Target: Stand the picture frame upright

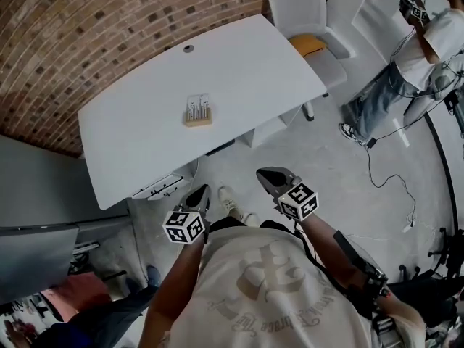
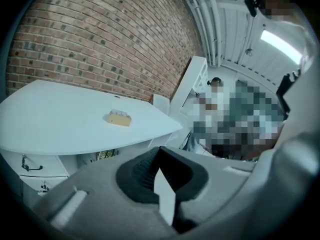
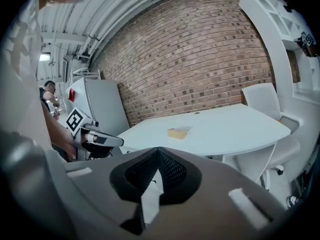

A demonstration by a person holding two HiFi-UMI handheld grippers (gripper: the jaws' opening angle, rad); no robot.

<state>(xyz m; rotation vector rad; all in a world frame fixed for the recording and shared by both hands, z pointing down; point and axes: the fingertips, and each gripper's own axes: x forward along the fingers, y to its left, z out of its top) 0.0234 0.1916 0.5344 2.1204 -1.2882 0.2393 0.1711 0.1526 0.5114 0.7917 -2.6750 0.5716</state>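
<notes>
Left gripper (image 1: pixel 200 193) and right gripper (image 1: pixel 272 177), both clenched empty, hang short of the table (image 1: pixel 138 133), picture frame (image 1: pixel 197 111) beyond reach.

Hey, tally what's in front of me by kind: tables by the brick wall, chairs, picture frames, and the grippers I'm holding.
table: 1
chair: 1
picture frame: 1
grippers, left gripper and right gripper: 2
Total: 5
</notes>
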